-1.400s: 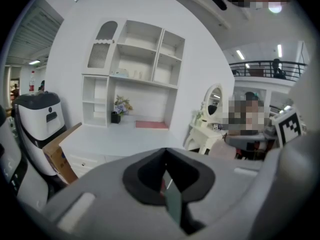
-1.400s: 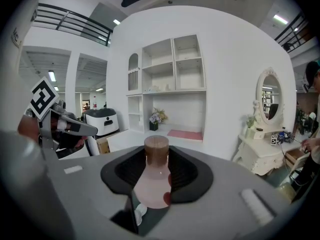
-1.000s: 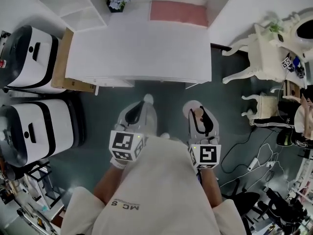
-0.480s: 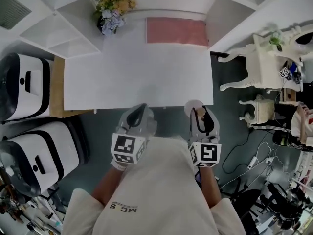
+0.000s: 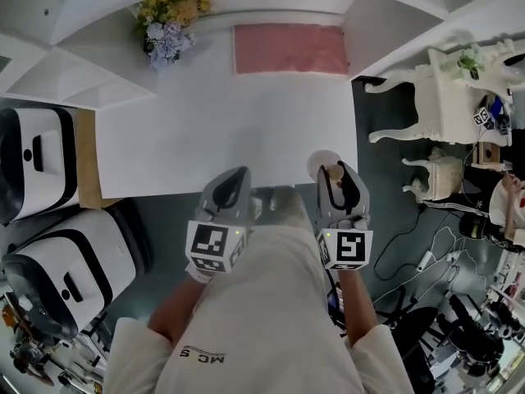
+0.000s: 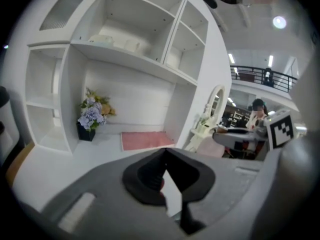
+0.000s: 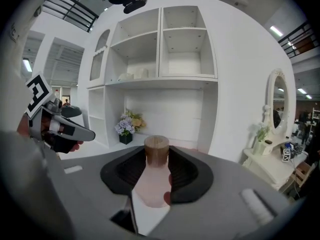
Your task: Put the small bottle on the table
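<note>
Clamping the small bottle [image 7: 152, 180] between the fingers [image 7: 186, 170] of the right gripper [image 5: 339, 176], with pads pressed on both sides of its pale pinkish body. Held upright, with the brown cap [image 7: 156, 148] on top, poking above the fingertips. Placed, from the head view, right at the near right corner of the white bench [image 5: 205, 130], overlapping its edge; carried in the grip, not resting on the surface.

Carrying nothing in the left gripper [image 5: 235, 179]. Its fingers [image 6: 145, 176] are brought together at the tips, leaving only a sliver of white bench visible through the gap lower down. Hovering alongside the right gripper, at the bench's near edge, a little left of the bottle and well apart from it. Topped at the rear of each with a marker cube [image 5: 215, 246], close against the person's pale shirt [image 5: 262, 318].

Looking across the bench: a pink mat [image 5: 287, 49] at the far edge, against the back wall, and a bunch of flowers [image 5: 166, 25] in a dark pot at the far left. Backed by white shelving [image 7: 165, 49] rising above. Flanked on the left by two white-and-black machines [image 5: 74, 265] on the floor, and on the right by ornate white furniture [image 5: 447, 97] and loose cables [image 5: 426, 261] on the dark floor.
</note>
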A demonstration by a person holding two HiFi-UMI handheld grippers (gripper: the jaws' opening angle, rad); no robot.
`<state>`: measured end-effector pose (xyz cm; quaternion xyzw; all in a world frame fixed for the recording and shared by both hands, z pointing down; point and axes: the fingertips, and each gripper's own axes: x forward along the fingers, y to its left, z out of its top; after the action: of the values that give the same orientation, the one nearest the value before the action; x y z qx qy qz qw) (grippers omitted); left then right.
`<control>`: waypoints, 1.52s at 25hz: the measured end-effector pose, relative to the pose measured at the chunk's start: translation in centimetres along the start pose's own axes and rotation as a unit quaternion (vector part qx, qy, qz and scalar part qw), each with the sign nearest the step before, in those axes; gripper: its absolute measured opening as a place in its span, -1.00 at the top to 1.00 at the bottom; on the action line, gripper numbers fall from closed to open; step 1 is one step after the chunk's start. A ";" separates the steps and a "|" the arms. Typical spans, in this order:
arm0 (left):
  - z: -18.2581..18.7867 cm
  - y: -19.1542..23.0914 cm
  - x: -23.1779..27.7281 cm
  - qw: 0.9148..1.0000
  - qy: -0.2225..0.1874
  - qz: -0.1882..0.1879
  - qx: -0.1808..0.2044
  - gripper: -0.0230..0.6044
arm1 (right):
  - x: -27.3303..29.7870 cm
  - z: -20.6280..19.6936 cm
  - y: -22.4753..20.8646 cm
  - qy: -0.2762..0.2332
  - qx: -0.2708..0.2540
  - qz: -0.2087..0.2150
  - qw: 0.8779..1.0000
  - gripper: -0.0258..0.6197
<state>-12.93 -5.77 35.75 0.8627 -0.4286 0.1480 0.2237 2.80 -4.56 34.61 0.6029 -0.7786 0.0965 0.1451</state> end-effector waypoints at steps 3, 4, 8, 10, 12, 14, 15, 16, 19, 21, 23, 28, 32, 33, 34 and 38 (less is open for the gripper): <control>-0.1 -0.5 1.6 1.000 0.010 0.009 -0.020 0.93 | 0.8 -0.7 -1.5 0.009 0.008 0.007 1.000 0.49; 0.0 -0.5 1.9 1.000 0.011 0.014 -0.021 0.93 | 1.0 -0.8 -1.8 0.011 0.005 0.011 1.000 0.49; -0.3 -0.3 3.7 0.999 0.015 0.028 -0.020 0.93 | 2.5 -1.6 -3.4 0.012 0.001 0.016 1.000 0.49; -0.6 -0.3 4.6 0.999 0.014 0.034 -0.020 0.93 | 3.3 -2.4 -4.3 0.012 0.003 0.017 1.000 0.49; -1.1 -0.4 5.5 0.999 0.013 0.040 -0.023 0.93 | 3.9 -3.3 -5.2 0.013 0.004 0.019 1.000 0.49; -1.6 -0.4 6.4 0.998 0.017 0.046 -0.026 0.93 | 4.7 -4.2 -6.0 0.016 0.007 0.020 1.000 0.49; -1.8 -0.3 6.8 0.998 0.019 0.049 -0.025 0.93 | 5.2 -4.7 -6.3 0.017 0.009 0.021 1.000 0.49; -1.9 -0.3 7.3 0.998 0.019 0.052 -0.024 0.93 | 5.7 -5.1 -6.6 0.018 0.012 0.022 1.000 0.49; -2.3 -0.4 8.7 0.998 0.016 0.059 -0.018 0.93 | 7.4 -6.5 -7.9 0.017 0.017 0.022 0.999 0.49; -2.7 -0.3 9.5 0.997 0.018 0.065 -0.023 0.93 | 8.5 -7.6 -8.7 0.019 0.021 0.021 0.999 0.49; -3.1 0.0 10.3 0.997 0.020 0.072 -0.034 0.93 | 9.6 -8.8 -9.5 0.024 0.027 0.018 0.999 0.49; -4.8 0.8 12.5 0.995 0.034 0.084 -0.029 0.93 | 12.7 -12.1 -11.4 0.030 0.034 0.003 0.999 0.49; -6.3 1.2 13.9 0.995 0.044 0.091 -0.026 0.93 | 14.8 -14.3 -12.4 0.035 0.036 0.004 0.999 0.49; -6.6 1.3 14.1 0.994 0.046 0.094 -0.027 0.93 | 15.3 -14.7 -12.6 0.037 0.035 0.004 0.999 0.49; -6.9 1.4 14.4 0.994 0.048 0.097 -0.028 0.93 | 15.7 -15.1 -12.7 0.038 0.033 0.005 0.999 0.49; -7.7 1.7 15.4 0.993 0.052 0.105 -0.031 0.93 | 17.5 -16.4 -13.2 0.041 0.026 0.009 0.999 0.49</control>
<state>-5.69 -13.10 49.71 0.7968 -0.5089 0.2015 0.2558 13.29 -18.54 55.67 0.5947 -0.7747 0.1428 0.1602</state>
